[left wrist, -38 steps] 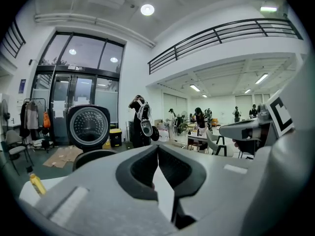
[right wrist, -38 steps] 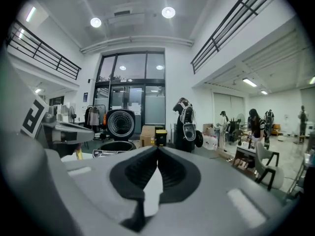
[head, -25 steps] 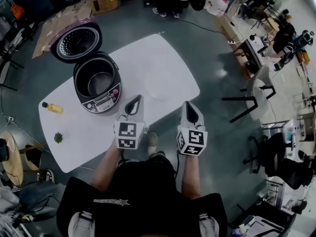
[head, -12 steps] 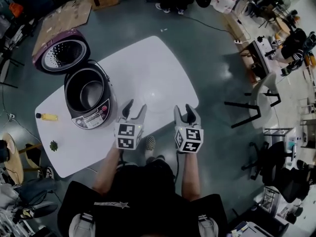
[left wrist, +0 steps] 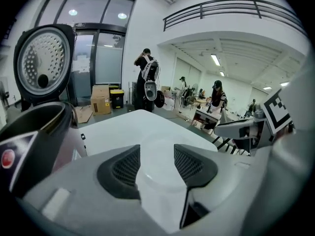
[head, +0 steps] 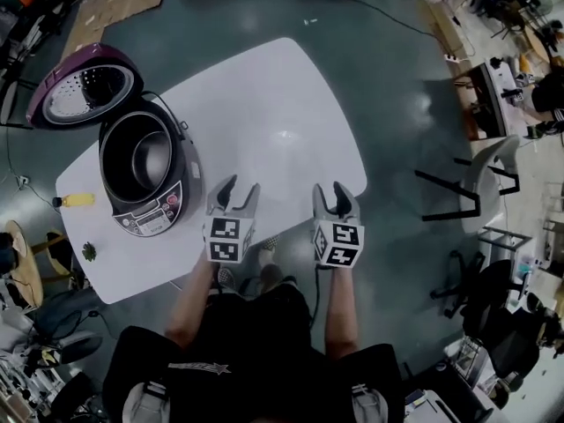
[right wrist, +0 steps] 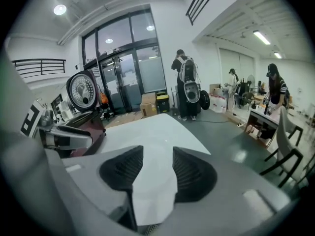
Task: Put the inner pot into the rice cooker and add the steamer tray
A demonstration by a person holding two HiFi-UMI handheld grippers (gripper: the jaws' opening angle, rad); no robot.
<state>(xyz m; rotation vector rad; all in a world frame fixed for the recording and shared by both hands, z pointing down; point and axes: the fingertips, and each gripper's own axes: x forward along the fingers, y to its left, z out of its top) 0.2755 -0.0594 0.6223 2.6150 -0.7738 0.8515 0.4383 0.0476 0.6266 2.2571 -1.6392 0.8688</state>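
Head view: where's the rice cooker [head: 145, 170]?
— Lid up, at the table's [head: 264, 86] left end, near the left gripper [head: 240, 188]. A pale disc [left wrist: 157, 162] ahead is probably the steamer tray. Left and right gripper [head: 331, 189] jaws just spread, empty; pickup likely next.

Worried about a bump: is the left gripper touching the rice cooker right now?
Apart. The head view shows a strip of white table between the left gripper and the rice cooker.

Rice cooker [head: 145, 170] on table [head: 273, 117], left end
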